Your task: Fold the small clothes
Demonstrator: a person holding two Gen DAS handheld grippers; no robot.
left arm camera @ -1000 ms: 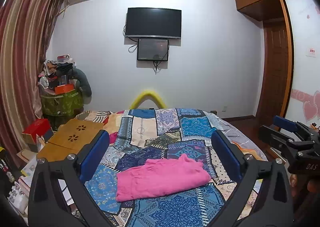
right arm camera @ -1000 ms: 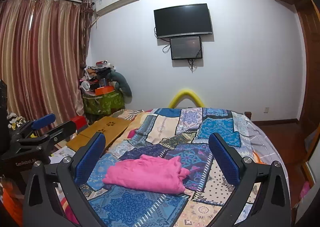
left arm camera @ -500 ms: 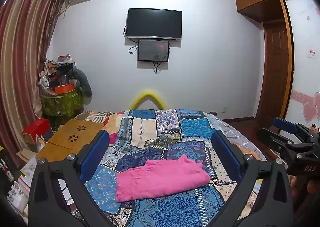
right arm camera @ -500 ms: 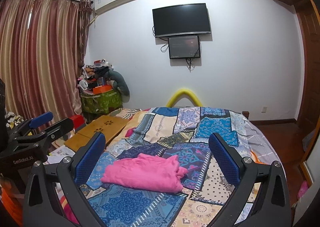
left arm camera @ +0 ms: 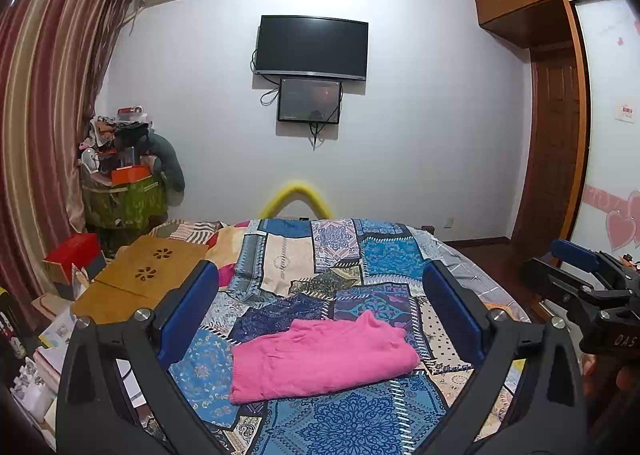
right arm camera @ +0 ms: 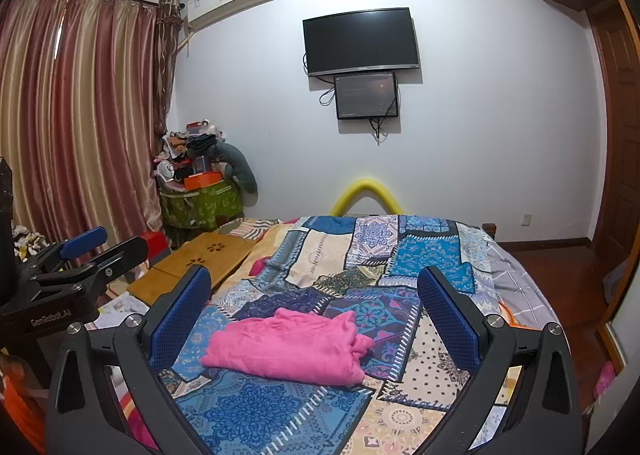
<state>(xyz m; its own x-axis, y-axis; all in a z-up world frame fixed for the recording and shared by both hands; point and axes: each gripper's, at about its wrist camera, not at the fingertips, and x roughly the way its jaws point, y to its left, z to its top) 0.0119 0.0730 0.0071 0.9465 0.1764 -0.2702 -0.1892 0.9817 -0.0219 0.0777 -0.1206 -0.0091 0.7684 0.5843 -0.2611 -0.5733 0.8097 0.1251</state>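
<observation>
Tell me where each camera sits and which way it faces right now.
Left wrist: on the left hand-held gripper, open, facing the pink garment on the bed and the TV wall; the right hand-held gripper shows at its right edge.
Right wrist: on the right hand-held gripper, open, facing likewise; the left one shows at left.
Shared: garment, bed, TV.

Both grippers share one build — black angular arms, silver screws, blue textured pads: the left gripper (left arm camera: 320,319) printed "GenRobot.AI", the right gripper (right arm camera: 314,313) marked "DAS" at frame's lower right.
</observation>
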